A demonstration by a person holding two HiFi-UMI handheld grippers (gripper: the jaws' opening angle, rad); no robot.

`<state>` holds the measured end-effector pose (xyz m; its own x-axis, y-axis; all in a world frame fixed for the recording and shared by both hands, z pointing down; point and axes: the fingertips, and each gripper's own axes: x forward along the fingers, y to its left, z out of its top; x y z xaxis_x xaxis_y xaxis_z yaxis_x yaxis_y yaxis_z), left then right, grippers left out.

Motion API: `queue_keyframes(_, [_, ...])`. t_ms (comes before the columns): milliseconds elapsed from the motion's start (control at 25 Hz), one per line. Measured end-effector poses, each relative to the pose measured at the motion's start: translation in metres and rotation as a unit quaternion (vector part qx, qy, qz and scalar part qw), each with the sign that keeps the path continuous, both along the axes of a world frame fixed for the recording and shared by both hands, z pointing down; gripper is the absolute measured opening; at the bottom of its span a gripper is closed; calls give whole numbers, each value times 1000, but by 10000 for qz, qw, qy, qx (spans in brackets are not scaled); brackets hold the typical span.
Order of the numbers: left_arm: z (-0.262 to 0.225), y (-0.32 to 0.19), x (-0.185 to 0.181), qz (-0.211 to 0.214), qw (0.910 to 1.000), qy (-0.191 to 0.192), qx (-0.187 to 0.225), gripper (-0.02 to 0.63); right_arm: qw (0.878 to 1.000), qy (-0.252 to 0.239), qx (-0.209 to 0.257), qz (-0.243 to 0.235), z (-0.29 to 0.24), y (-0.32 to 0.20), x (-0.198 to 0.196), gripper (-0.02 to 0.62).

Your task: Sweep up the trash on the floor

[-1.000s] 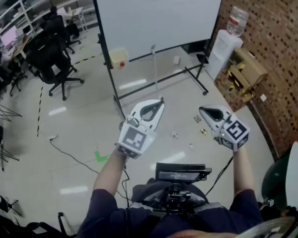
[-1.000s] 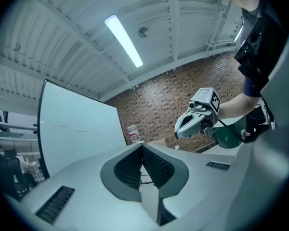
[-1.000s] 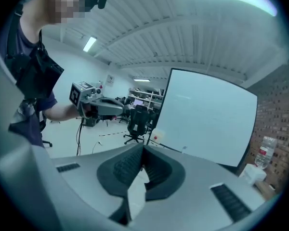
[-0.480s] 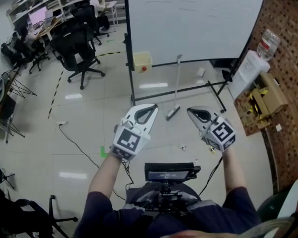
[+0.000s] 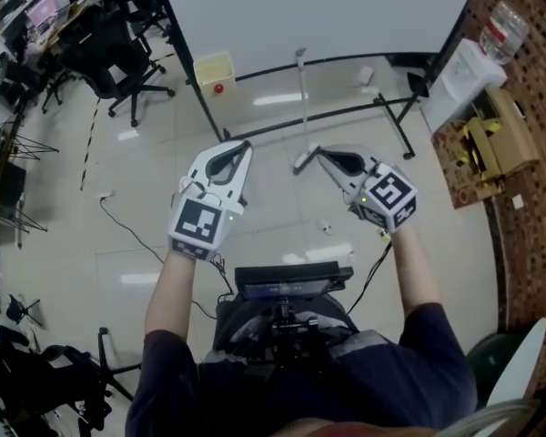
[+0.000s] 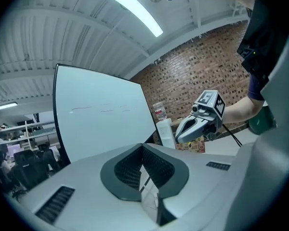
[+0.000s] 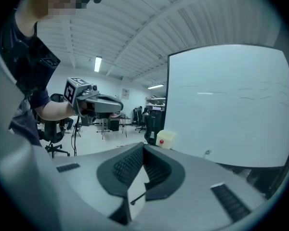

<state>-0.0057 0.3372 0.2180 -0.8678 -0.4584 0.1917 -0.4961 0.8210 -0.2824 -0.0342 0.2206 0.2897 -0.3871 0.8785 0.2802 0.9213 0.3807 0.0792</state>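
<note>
Left gripper [image 5: 240,147] jaws pressed together, empty — right gripper [image 5: 318,152] jaws together too, nothing held; broom [image 5: 302,98] stands by the whiteboard [image 5: 300,7].

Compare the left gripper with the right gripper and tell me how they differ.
The left gripper angles toward the head view's upper right; the right gripper angles toward its upper left, so their tips converge. The right gripper's tip appears beside the head of the broom in that view; the left gripper's tip lies apart from it. Both are shut and hold nothing.
</note>
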Motion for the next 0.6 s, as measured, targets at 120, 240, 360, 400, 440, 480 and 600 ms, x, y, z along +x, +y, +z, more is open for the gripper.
queue_keyframes(120, [12,-1,-11,-112,9998,116,-65,5,9998,182,7,-70,10,2,-15,18])
queue_keyframes(240, [16,4,-25,-208,9996,127,-154,5,9995,188,-38,-235,10,10,-29,18])
queue_keyframes(360, [19,11,-38,-270,9995,116,-120,5,9994,162,-123,-293,9,20,-42,18])
queue_keyframes(400, [20,14,-42,-270,9995,117,-100,5,9994,162,-119,-292,9,23,-45,18])
queue_keyframes(440, [21,16,-45,-257,9996,116,-73,5,9994,162,-90,-286,10,26,-47,19])
queue_keyframes(480, [22,18,-49,-234,9997,111,-44,5,9995,159,-41,-268,10,29,-50,20])
queue_keyframes(600, [26,26,-64,-142,9998,100,28,5,9998,97,83,-159,10,35,-63,20])
